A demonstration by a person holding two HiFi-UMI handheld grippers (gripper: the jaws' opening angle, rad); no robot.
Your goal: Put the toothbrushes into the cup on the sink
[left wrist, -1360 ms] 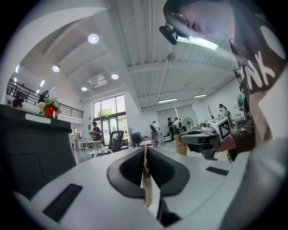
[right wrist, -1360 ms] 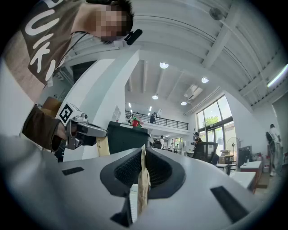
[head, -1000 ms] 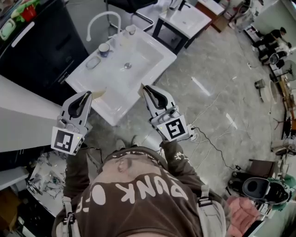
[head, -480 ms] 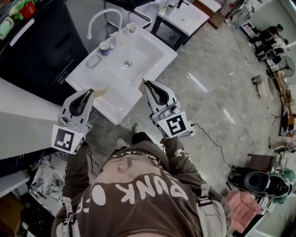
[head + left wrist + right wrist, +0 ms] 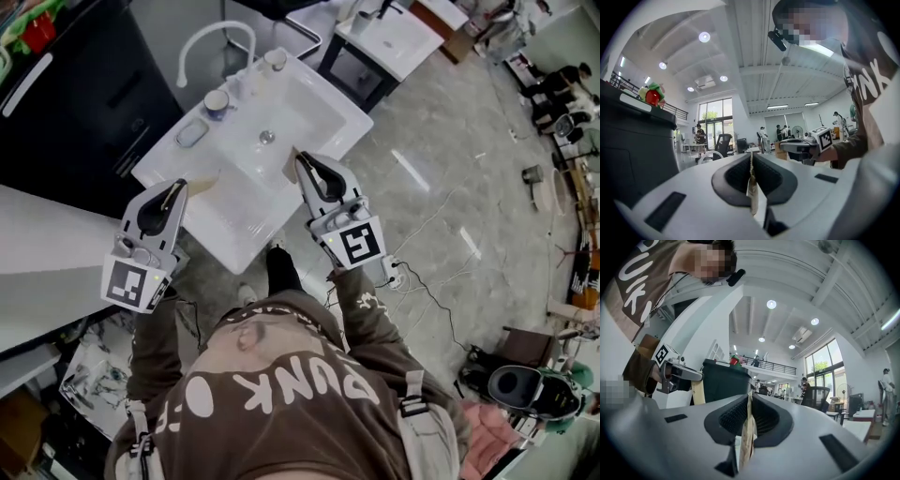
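A white sink (image 5: 309,108) stands ahead of me, with a small cup (image 5: 217,100) on its back left rim beside the faucet (image 5: 214,39). My left gripper (image 5: 180,185) hangs over the sink's near left edge, shut on a pale toothbrush (image 5: 200,187) that sticks out past its tips. My right gripper (image 5: 301,157) is over the basin's near edge, shut on another pale toothbrush (image 5: 289,172). In the left gripper view the jaws (image 5: 751,154) pinch a thin beige handle (image 5: 752,190). The right gripper view shows the same (image 5: 750,394) with its handle (image 5: 747,434).
A second cup (image 5: 275,59) and a soap dish (image 5: 192,132) sit on the sink's rim. A dark cabinet (image 5: 84,94) stands to the left, another sink unit (image 5: 394,37) behind. Cables and a socket strip (image 5: 394,274) lie on the stone floor to the right.
The person has stepped toward the sink. Both grippers, still shut on their toothbrushes, now reach further over its near edge.
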